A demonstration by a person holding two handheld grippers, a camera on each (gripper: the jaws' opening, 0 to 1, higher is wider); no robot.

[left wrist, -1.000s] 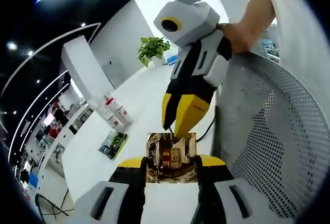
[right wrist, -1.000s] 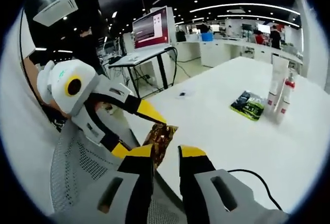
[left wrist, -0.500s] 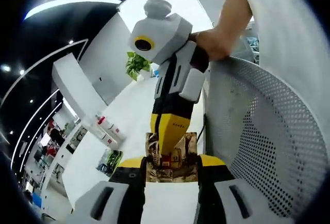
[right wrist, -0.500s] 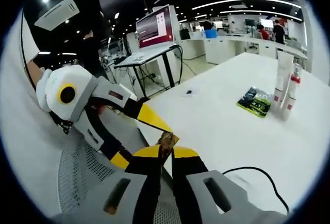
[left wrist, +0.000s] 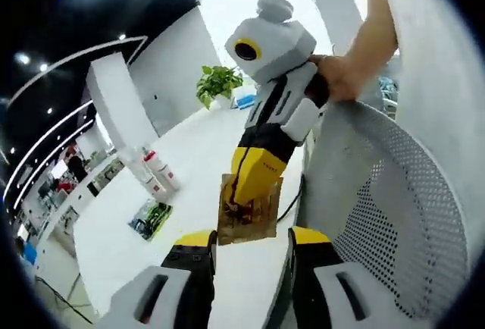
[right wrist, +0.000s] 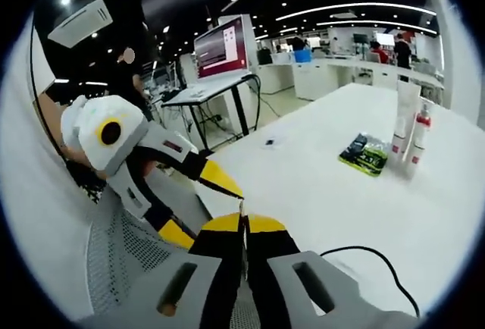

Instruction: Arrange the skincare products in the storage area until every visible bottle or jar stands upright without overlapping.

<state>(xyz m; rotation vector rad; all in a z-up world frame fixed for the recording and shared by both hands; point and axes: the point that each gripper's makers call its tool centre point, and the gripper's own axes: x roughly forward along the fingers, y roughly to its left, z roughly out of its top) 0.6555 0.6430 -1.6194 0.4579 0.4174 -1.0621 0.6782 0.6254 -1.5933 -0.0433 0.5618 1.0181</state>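
We are mid-handover: the right claw (left wrist: 244,192) pinches a gold-brown sachet (left wrist: 248,211) at its top edge, jaws closed on it, while the left claw (left wrist: 248,239) stands open with the sachet hanging just above its gap. The sachet hangs in the air over the white surface (left wrist: 197,162), long axis running twelve to six in the left gripper view. In the right gripper view it shows edge-on, probably the thin sliver (right wrist: 242,211) between the jaws. Next we need to carry it to the bottles (right wrist: 413,136) at two o'clock.

Bright open office, white tables (right wrist: 356,200)
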